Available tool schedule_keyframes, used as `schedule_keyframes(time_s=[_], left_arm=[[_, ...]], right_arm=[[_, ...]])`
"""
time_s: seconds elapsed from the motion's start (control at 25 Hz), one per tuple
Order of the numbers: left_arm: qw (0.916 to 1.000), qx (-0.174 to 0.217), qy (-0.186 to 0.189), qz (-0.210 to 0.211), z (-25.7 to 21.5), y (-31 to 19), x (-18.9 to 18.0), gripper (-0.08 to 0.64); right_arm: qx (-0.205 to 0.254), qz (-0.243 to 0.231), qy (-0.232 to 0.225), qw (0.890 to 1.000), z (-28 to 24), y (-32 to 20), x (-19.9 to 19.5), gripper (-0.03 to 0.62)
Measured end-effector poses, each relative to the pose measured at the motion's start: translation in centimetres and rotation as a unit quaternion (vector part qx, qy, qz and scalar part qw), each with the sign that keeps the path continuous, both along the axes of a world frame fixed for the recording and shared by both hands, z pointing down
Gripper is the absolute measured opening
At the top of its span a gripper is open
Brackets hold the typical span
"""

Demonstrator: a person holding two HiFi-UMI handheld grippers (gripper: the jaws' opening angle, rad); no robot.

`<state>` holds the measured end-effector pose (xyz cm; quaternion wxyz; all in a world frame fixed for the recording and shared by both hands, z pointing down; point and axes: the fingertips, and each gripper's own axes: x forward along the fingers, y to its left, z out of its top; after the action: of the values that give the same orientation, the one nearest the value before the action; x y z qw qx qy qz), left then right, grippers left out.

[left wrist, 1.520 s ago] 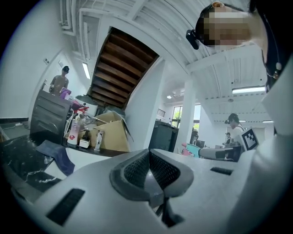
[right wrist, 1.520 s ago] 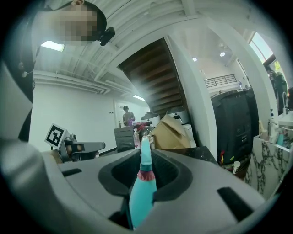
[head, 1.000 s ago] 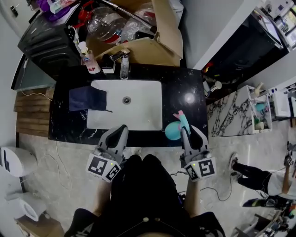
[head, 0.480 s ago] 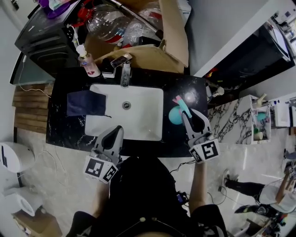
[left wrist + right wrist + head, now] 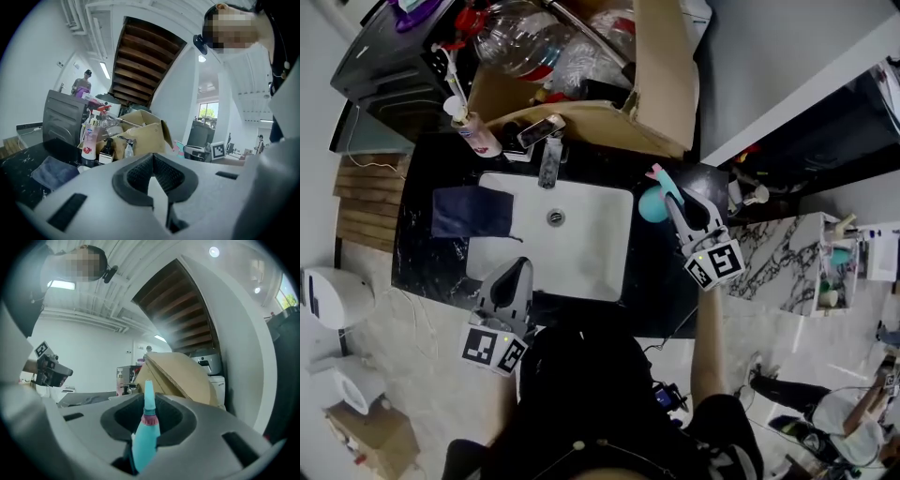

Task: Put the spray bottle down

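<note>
A teal spray bottle (image 5: 652,202) with a pink trigger hangs over the black counter (image 5: 661,272), just right of the sink's far corner. My right gripper (image 5: 672,197) is shut on it. In the right gripper view the bottle (image 5: 145,439) stands upright between the jaws of the right gripper (image 5: 146,425), nozzle pointing up. My left gripper (image 5: 517,273) hovers at the sink's near edge. In the left gripper view its jaws (image 5: 153,174) meet with nothing between them.
A white sink (image 5: 581,272) with a faucet (image 5: 549,161) is set in the counter. A blue cloth (image 5: 471,212) lies to its left and a pump bottle (image 5: 470,128) stands behind. A cardboard box (image 5: 661,89) of clutter sits at the back. A person stands at the lower right (image 5: 825,412).
My right gripper has carried the spray bottle from the counter's near edge toward the back, beside the sink's far right corner. The left gripper has drifted left and nearer to me.
</note>
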<state>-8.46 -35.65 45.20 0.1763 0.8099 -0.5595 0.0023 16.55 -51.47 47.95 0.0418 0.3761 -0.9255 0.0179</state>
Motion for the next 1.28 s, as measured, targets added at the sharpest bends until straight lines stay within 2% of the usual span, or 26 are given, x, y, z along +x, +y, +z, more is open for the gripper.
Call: schedule_keyframes(time_s=[0.2, 0.4, 0.6, 0.8, 1.0, 1.16, 1.28], left_arm=[[0.9998, -0.021, -0.005, -0.003, 1.1, -1.0, 1.1, 0.005], [0.9996, -0.028, -0.010, 0.003, 1.4, -2.2, 1.9, 0.005], [0.9996, -0.027, -0.007, 0.008, 1.5, -3.0, 1.9, 0.005], [0.9996, -0.019, -0.006, 0.017, 1.3, -3.3, 2.5, 0.005], [0.9995, -0.013, -0.004, 0.028, 0.8, -3.0, 3.0, 0.005], [0.9995, -0.002, -0.005, 0.032, 0.3, -2.8, 2.9, 0.005], [0.9992, 0.011, -0.004, 0.037, -0.4, -2.6, 2.9, 0.005]], right_arm=[[-0.007, -0.003, 0.008, 1.000, 2.0, -3.2, 0.3, 0.080], [-0.017, 0.004, -0.036, 0.999, 2.3, -4.9, 0.9, 0.081], [-0.053, 0.003, -0.079, 0.995, 2.0, -4.8, 1.5, 0.086], [-0.044, 0.010, -0.075, 0.996, 0.5, -3.9, 2.4, 0.124], [-0.034, 0.025, -0.083, 0.996, -1.9, -1.3, 2.9, 0.174], [-0.009, 0.024, -0.077, 0.997, -5.0, 3.2, 1.8, 0.181], [-0.004, 0.042, -0.097, 0.994, -6.7, 6.6, 1.2, 0.178]])
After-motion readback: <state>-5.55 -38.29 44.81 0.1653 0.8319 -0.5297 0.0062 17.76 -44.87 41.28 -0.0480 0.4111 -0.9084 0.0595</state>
